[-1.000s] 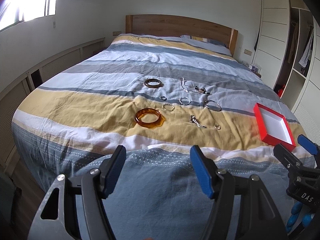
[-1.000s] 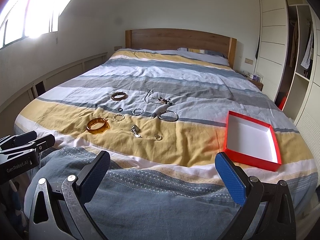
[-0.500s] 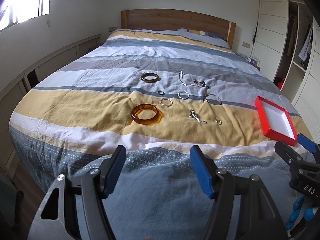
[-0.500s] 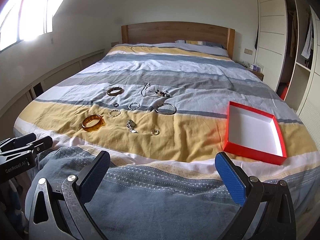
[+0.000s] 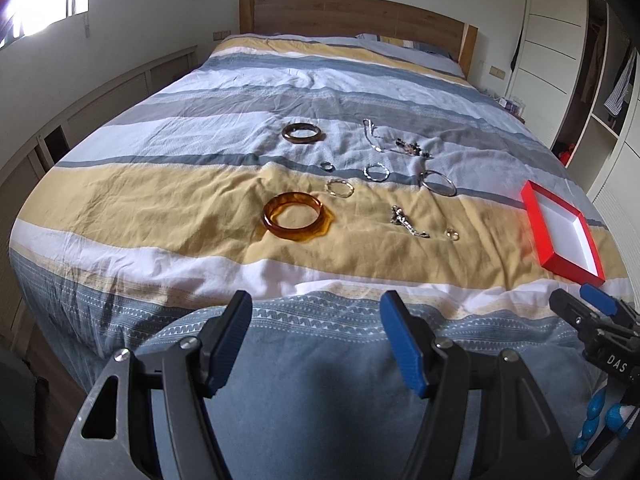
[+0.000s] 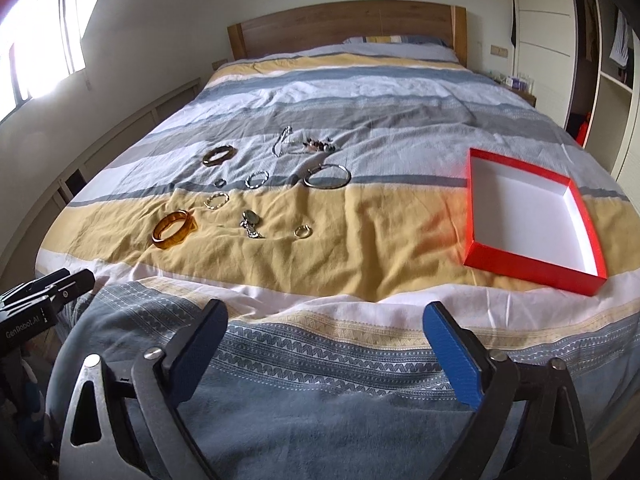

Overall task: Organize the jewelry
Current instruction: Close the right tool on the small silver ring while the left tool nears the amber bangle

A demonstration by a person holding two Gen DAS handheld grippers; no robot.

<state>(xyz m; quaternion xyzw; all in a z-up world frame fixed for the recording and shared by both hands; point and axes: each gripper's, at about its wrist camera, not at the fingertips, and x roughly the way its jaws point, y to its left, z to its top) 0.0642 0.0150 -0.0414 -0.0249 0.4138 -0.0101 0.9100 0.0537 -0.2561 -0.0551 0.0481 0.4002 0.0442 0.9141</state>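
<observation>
Several jewelry pieces lie on the striped bedspread: an amber bangle (image 5: pixel 295 216) (image 6: pixel 173 229), a brown bangle (image 5: pixel 301 133) (image 6: pixel 218 154), a large silver hoop (image 5: pixel 437 182) (image 6: pixel 327 176), small rings, a pendant (image 6: pixel 250 222) and a chain (image 5: pixel 372 134). An empty red box with a white inside (image 5: pixel 564 236) (image 6: pixel 530 208) sits on the bed to the right. My left gripper (image 5: pixel 316 320) and my right gripper (image 6: pixel 326 332) are both open and empty, above the foot of the bed, short of the jewelry.
A wooden headboard (image 5: pixel 352 16) stands at the far end. White wardrobes with open shelves (image 5: pixel 560 40) line the right wall. A low white panel (image 5: pixel 120 92) runs along the left under a bright window. The right gripper shows at the left wrist view's lower right (image 5: pixel 588 316).
Both grippers have moved forward and tilted down toward the bed, so the jewelry and the red box appear closer. Both stay open.
</observation>
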